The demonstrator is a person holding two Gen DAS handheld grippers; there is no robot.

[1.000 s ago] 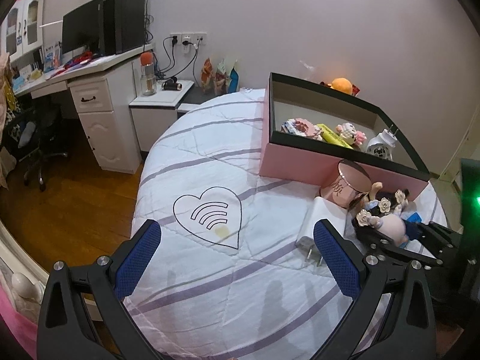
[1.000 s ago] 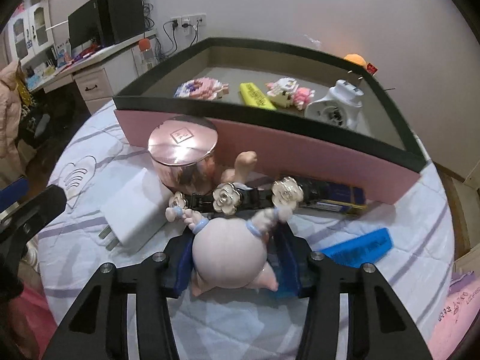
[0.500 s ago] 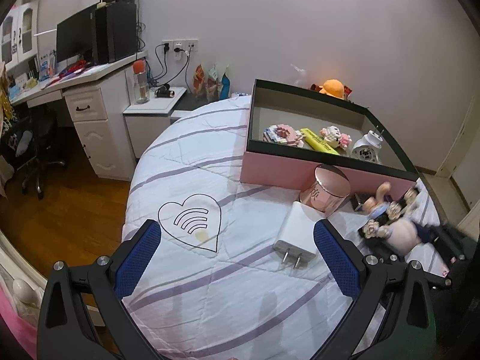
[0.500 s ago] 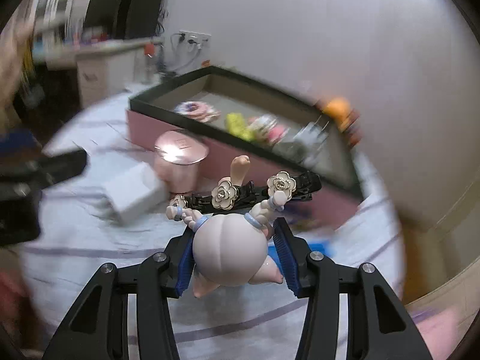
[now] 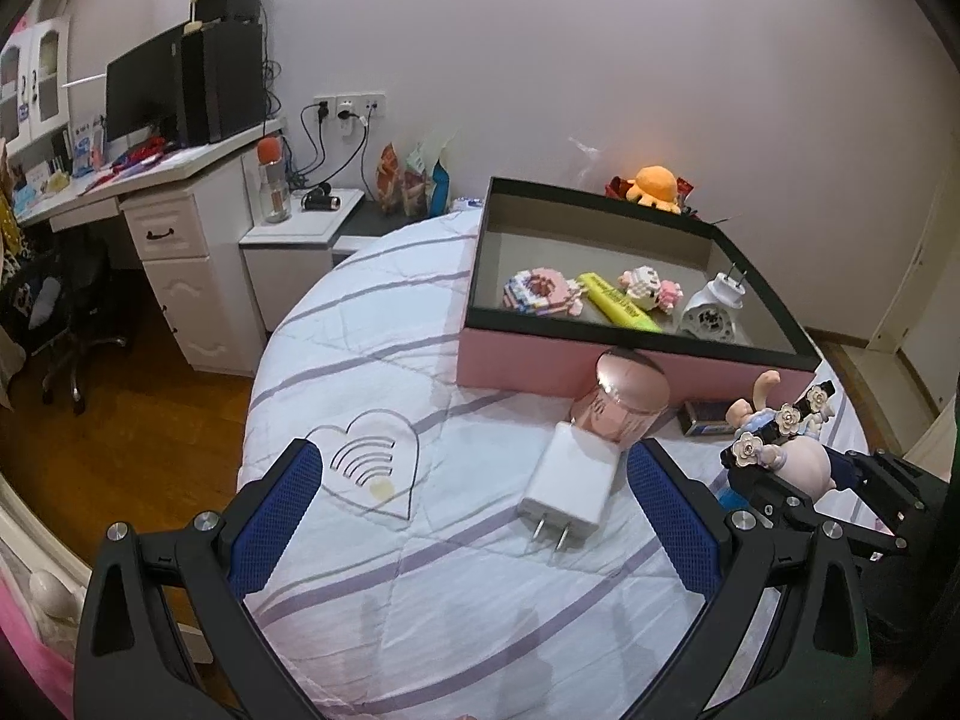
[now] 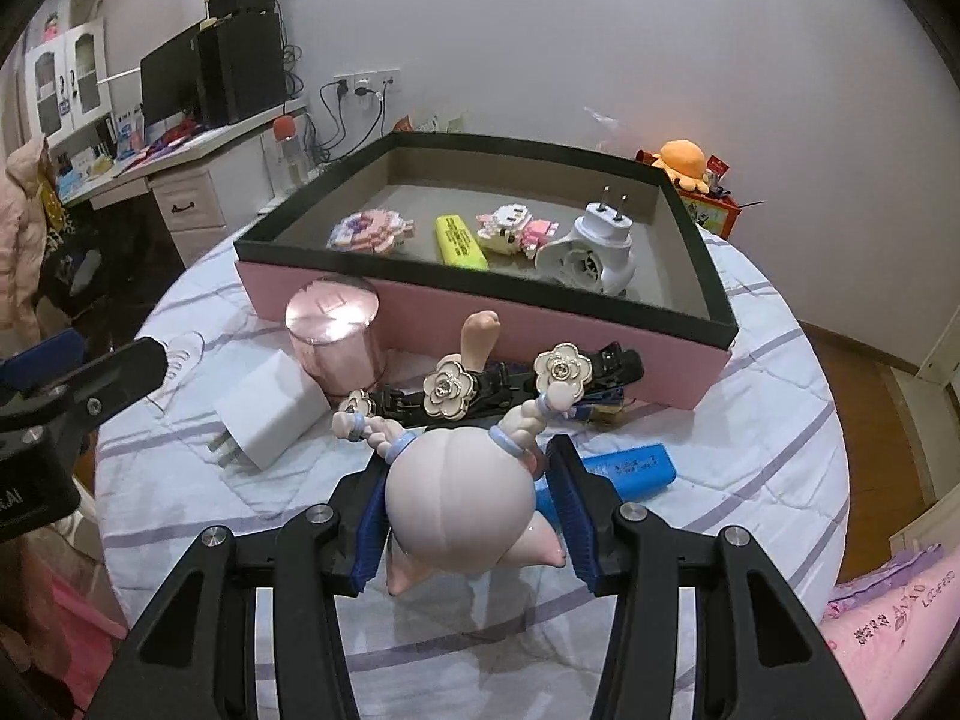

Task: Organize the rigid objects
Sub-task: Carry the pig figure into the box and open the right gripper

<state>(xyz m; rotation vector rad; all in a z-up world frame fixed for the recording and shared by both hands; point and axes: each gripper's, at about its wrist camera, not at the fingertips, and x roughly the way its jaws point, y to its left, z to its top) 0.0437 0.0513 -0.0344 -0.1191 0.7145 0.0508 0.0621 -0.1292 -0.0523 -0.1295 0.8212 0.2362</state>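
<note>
Surface: white quilt with lilac stripes on a round bed; desk and monitor sit upper left of the frame.
Right claw: my right gripper pinches the pale pink doll figurine, its round body low in the centre of my view, a blue pad pressed to each side.
Hair clip: a black clip with white flowers lies across the doll's far side, just above my fingers; whether it rests on the quilt I cannot tell.
Box: the pink box with a black rim fills the upper middle beyond the doll, holding a yellow highlighter and a white plug.
Left claw: my left gripper is spread wide and holds nothing; the white charger lies on the quilt ahead of its right finger.
Nearby: rose-gold tin touches the box front; blue battery lies right of my right finger.
</note>
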